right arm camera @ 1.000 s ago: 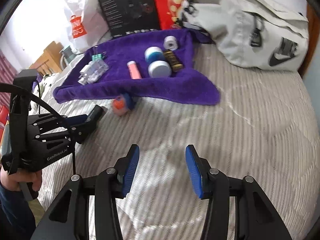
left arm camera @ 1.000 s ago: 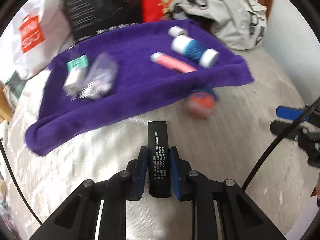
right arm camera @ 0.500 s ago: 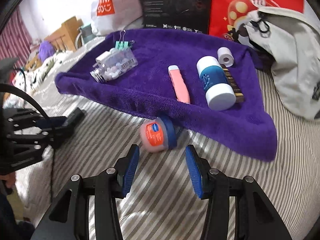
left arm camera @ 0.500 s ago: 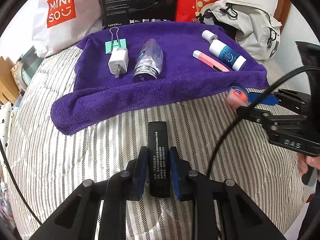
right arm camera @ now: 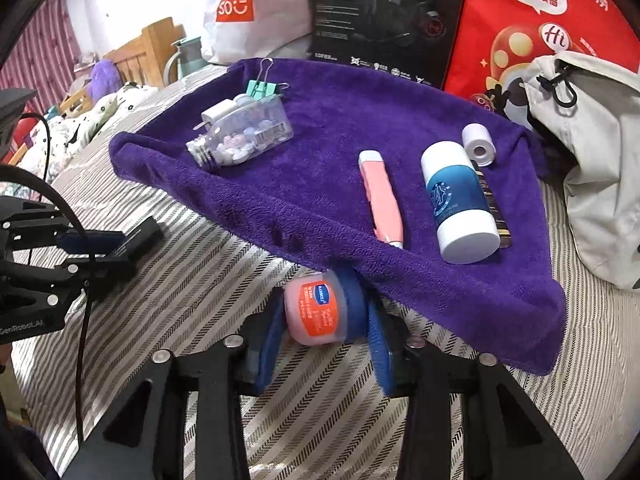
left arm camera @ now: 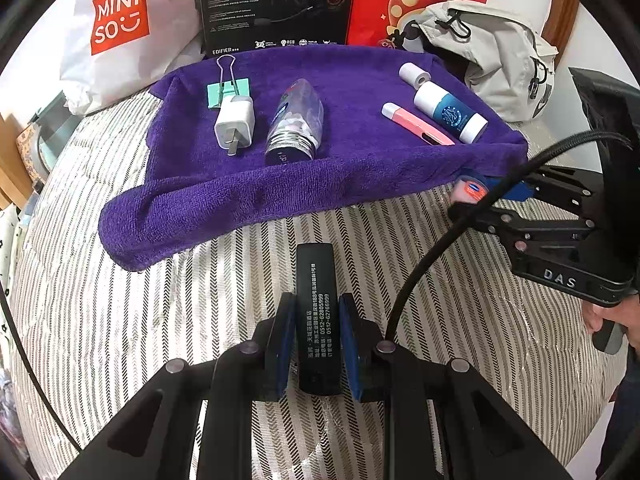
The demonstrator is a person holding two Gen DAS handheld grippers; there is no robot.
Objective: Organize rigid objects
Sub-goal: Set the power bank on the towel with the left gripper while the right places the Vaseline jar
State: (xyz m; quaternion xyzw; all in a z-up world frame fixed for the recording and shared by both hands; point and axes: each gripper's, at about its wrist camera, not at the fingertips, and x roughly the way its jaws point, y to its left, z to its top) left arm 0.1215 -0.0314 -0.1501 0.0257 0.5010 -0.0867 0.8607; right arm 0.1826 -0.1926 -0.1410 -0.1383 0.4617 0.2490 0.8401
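1. Between the blue pads of the right gripper (right arm camera: 326, 330) sits the small pink jar (right arm camera: 320, 308) with its blue lid. It lies on its side on the striped bedcover (right arm camera: 320, 420), label toward the camera. The pads flank it on both sides; whether they already press it I cannot tell, but the jaws look nearly closed on it.
2. At the left gripper (left arm camera: 318, 344) the jaws are clenched on the black flat stick (left arm camera: 318, 312). Its long axis runs straight along the fingers, toward 12 o'clock.
3. Just behind the jar, at 12 to 1 o'clock from the right gripper, begins the folded edge of the purple towel (right arm camera: 320, 208). The jar touches this edge or lies just beside it.
4. On the towel, from the right view, the pink pen-like case (right arm camera: 380, 196) lies at 12 o'clock and the white and blue bottle (right arm camera: 456, 204) at 1 o'clock, both with long axis pointing away from the camera. The clear bottle of pills (right arm camera: 244, 136) is at 11 o'clock.
5. My judgement: the right hand is nearer to the free towel area, so the jar needs only a short lift forward over the edge. For the stick, the towel lies at 12 o'clock from the left gripper, a little further off.
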